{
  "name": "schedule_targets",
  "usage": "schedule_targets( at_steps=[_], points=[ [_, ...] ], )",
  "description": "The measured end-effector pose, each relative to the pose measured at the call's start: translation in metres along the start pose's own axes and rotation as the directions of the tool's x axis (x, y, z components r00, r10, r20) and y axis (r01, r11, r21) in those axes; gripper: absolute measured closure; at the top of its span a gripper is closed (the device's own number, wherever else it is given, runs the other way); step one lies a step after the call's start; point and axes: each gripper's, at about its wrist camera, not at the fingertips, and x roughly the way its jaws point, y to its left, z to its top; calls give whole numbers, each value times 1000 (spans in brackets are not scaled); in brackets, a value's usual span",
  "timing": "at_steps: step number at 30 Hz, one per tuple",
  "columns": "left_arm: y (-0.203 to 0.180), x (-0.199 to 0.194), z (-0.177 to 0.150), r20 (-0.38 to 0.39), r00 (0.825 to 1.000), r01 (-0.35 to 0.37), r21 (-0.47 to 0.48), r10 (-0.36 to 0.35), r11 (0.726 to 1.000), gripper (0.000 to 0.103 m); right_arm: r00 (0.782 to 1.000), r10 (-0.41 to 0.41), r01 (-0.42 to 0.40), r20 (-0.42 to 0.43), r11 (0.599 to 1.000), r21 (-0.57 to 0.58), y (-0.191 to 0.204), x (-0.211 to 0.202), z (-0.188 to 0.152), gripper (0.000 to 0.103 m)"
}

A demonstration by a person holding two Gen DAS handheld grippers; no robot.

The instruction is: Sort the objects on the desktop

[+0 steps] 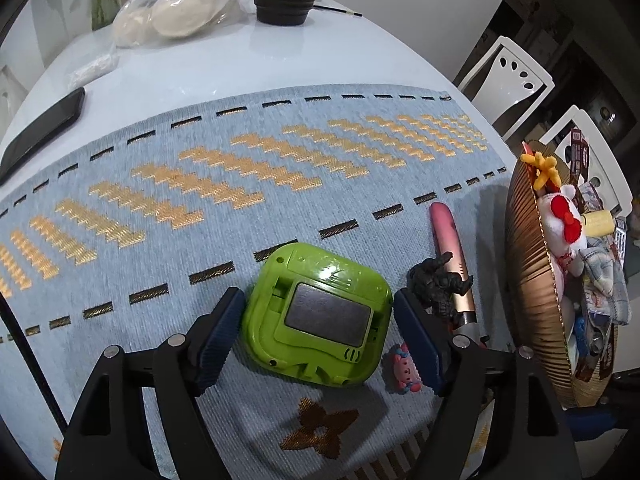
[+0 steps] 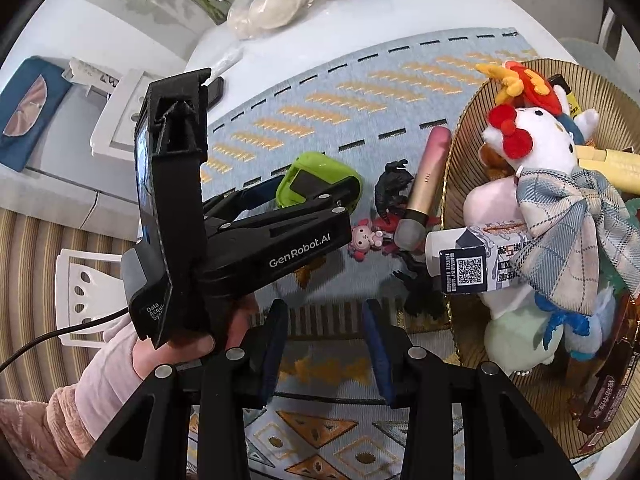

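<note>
A green plastic gadget with a dark panel [image 1: 320, 316] lies on the blue woven mat [image 1: 240, 184]. My left gripper [image 1: 318, 340] is open, its jaws on either side of the gadget with small gaps. Next to it lie a black monster figure [image 1: 438, 284], a pink-and-gold tube [image 1: 450, 248] and a small pink doll [image 1: 404, 368]. The right wrist view shows the gadget [image 2: 316, 180], the black figure [image 2: 394, 186], the tube [image 2: 426, 176] and the doll [image 2: 366, 240]. My right gripper [image 2: 326, 348] is open and empty above the mat's near edge.
A gold ribbed basket [image 1: 532, 280] at the right holds plush toys, boxes and snacks; it also shows in the right wrist view [image 2: 456, 160]. A black phone [image 1: 44, 132], a bagged plate [image 1: 180, 12] and a dark jar [image 1: 284, 4] sit at the table's far side.
</note>
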Motion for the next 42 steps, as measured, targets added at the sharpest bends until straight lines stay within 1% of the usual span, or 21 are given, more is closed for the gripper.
schedule_targets(
  at_steps=[2,4,6,8,10,12,14,17,20,25,27,29,30,32,33,34,35,38,39,40,42],
  points=[
    [-10,2,-6,32,999,-46,74,44,996,23,1000,-2,2,0,1000,2,-1,0,0,65],
    [-18,5,-12,65,994,-94,135,86,986,23,998,-46,46,-44,999,-15,0,9,-2,66],
    [-24,4,-17,95,989,-133,177,117,975,23,995,-75,73,-58,997,-31,1,14,-5,65],
    [-19,0,-17,101,989,-127,157,112,979,28,996,-71,69,-53,997,-36,3,13,-8,65],
    [-13,-4,-17,92,989,-130,148,117,980,28,997,-66,64,-42,997,-41,5,10,-7,65],
    [-3,-8,-20,89,985,-161,123,150,979,29,997,-78,77,-28,995,-56,9,8,-5,65],
    [10,-12,-24,77,983,-172,81,166,982,29,994,-103,102,-21,993,-67,10,10,-2,65],
    [39,-25,-30,57,981,-184,-13,184,983,29,987,-160,159,-11,984,-74,12,17,3,66],
    [64,-37,-36,41,976,-209,-82,213,974,29,986,-168,168,16,982,-80,19,26,12,66],
    [91,-46,-50,6,972,-230,-165,234,959,29,956,-293,292,25,956,13,25,47,26,65],
    [95,-48,-55,0,974,-223,-188,227,956,29,940,-340,340,44,940,0,31,49,31,65],
    [94,-49,-56,3,974,-223,-191,228,956,29,942,-336,336,13,942,-8,37,56,36,65],
    [93,-50,-56,3,974,-224,-191,228,956,29,939,-345,345,1,939,-13,41,58,37,65],
    [92,-51,-56,8,975,-215,-198,221,956,29,934,-356,356,16,933,-56,48,60,34,65],
    [92,-51,-55,9,977,-209,-201,215,957,29,925,-379,379,18,922,-80,52,65,32,65],
    [92,-50,-53,7,978,-204,-202,210,958,29,901,-434,434,14,897,-81,50,69,28,65],
    [92,-49,-53,5,978,-205,-202,211,958,29,895,-447,446,0,893,-53,46,72,26,65],
    [94,-48,-54,5,978,-203,-206,208,957,29,891,-450,453,-58,887,91,23,78,22,65],
    [95,-49,-54,7,979,-200,-208,206,957,29,893,-446,450,-55,884,132,17,79,22,65],
    [95,-49,-54,8,979,-198,-209,204,958,29,891,-453,451,-26,878,162,16,75,23,65],
    [95,-49,-55,10,980,-193,-211,200,958,29,890,-456,448,-2,873,191,13,76,25,65]
  ],
)
